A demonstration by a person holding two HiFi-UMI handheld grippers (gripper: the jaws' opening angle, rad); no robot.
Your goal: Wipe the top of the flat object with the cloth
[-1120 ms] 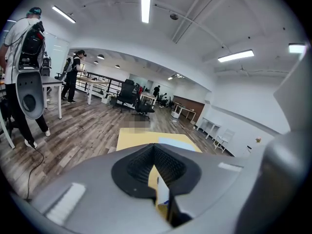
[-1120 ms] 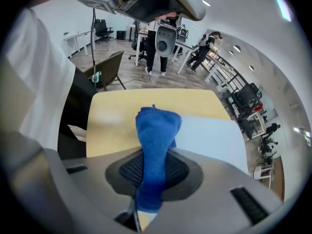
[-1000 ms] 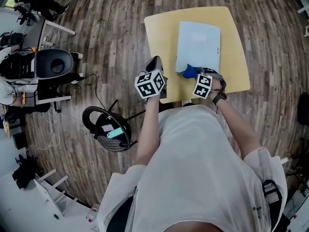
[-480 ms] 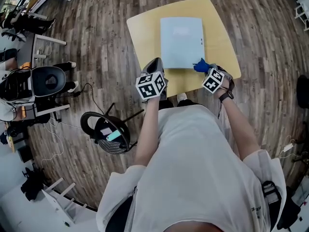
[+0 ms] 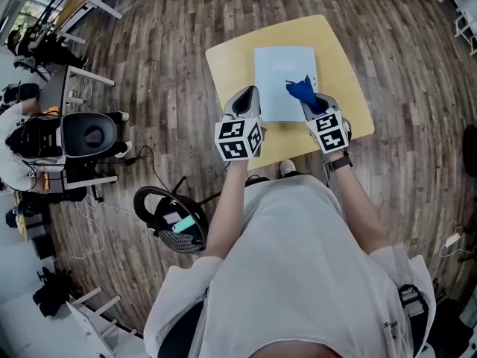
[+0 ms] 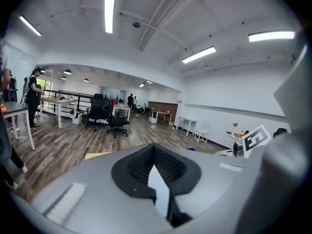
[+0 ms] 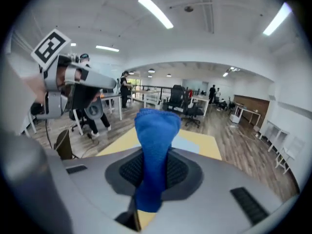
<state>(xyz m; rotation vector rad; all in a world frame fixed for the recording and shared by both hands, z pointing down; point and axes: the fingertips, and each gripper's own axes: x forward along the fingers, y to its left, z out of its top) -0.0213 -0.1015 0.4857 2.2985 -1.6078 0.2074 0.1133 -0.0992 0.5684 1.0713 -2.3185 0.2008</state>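
Well left of the yellow table [image 5: 227, 58], a black office chair [image 5: 89, 134] stands on the wood floor [image 5: 164, 43]. Nearer the person there is a round black basket [image 5: 173, 221] with something teal inside.

The left gripper [image 5: 244, 101] hangs over the table's near left edge, just beside the near left corner of the flat object [image 5: 277, 77]. The flat object is a pale blue sheet-like thing (a folder, by the look of it) lying flat at the middle of the table. In the left gripper view the black pads [image 6: 168, 167] meet at their tips and nothing is between them; only a pale sliver shows lower down. This gripper is clenched and empty.

The blue cloth [image 5: 301, 90] sits over the near right part of the flat object. It sticks out from the right gripper [image 5: 316, 107], which is over the table's near right side. In the right gripper view the jaws are pinched on the cloth, which stands up out of them in a thick blue fold, with the table and the flat object behind it. I cannot tell whether the cloth is touching the flat object.

The person's arms, bare below white sleeves [image 5: 298, 274], reach from the near edge of the table back to the body.
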